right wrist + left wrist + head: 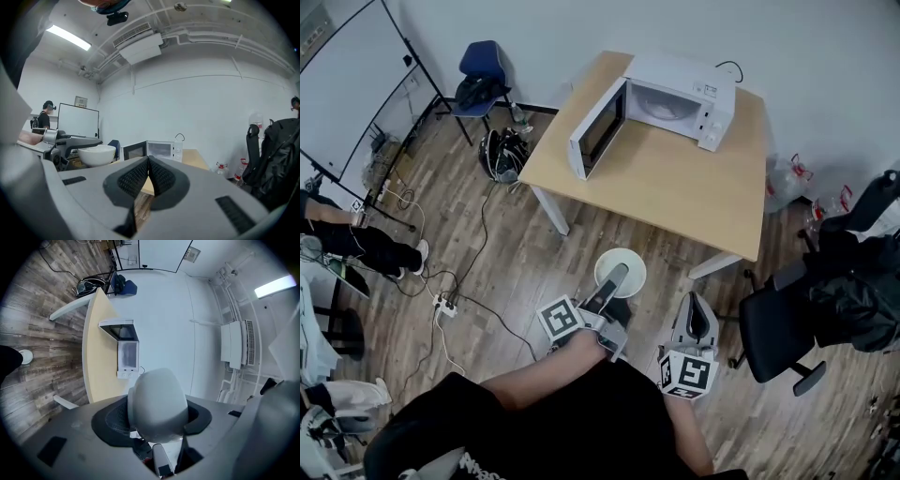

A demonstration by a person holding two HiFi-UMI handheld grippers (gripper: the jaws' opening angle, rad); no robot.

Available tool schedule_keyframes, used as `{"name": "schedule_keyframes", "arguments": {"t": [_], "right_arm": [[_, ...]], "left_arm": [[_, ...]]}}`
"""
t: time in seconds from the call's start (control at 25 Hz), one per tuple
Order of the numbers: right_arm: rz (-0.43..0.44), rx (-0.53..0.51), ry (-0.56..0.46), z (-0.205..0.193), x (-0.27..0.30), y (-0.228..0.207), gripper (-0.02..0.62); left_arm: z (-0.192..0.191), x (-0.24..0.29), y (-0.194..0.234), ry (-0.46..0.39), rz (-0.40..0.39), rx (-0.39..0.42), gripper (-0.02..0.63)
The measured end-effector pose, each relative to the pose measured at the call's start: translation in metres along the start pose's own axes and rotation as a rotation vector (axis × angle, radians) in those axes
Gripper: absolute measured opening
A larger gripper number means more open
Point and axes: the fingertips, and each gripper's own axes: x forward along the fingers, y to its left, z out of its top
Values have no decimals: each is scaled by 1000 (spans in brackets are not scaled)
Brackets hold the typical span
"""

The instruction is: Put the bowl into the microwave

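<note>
A white bowl hangs in the air over the wooden floor, in front of the table. My left gripper is shut on its rim. In the left gripper view the bowl fills the gap between the black pads. The white microwave stands at the far side of the table with its door swung open to the left. It also shows far ahead as the microwave and, in the right gripper view, the microwave. My right gripper hangs to the right of the bowl, shut on nothing, its pads touching.
A black office chair stands right of me near the table's corner. A blue chair, a dark bag and a whiteboard are at the left. Cables and a power strip lie on the floor. A person sits at far left.
</note>
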Motion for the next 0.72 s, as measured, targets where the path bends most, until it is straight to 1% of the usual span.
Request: {"name": "schedule_keyframes", "arguments": {"t": [0.16,0.32,0.44,0.56,0.72], "right_arm": [[17,-27,20,10,51,-7,60],[19,-52,36,25,96,-14,60],[20,-46,32,36,127,-10,60],[20,-64,38,46,158,-6,60],[-2,-81,59,49,195,-8,60]], "left_arm": [[21,44,5,10,5,-14,239],[43,86,14,41,26,-1,239],[64,109,16,46,37,-15,239],[85,131,15,57,33,-12,239],[110,159,22,68,46,-29,239]]}}
